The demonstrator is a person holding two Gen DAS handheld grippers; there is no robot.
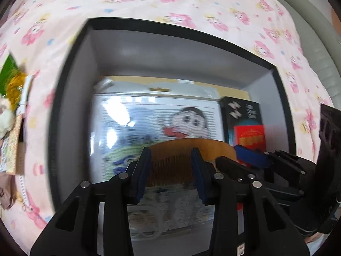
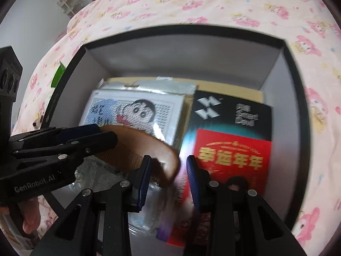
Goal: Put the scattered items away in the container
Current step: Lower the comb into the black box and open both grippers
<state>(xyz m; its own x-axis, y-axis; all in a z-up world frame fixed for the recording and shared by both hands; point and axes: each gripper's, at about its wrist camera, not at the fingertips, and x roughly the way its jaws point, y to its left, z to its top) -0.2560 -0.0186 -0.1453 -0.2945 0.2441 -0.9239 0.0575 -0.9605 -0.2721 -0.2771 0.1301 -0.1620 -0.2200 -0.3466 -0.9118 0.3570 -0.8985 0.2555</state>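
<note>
Wooden comb [image 1: 170,160] between left hand-held gripper [image 1: 170,164] fingers.

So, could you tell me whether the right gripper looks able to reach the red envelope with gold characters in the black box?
Probably yes: the right gripper is open just above the red envelope, which lies uncovered on top.
</note>
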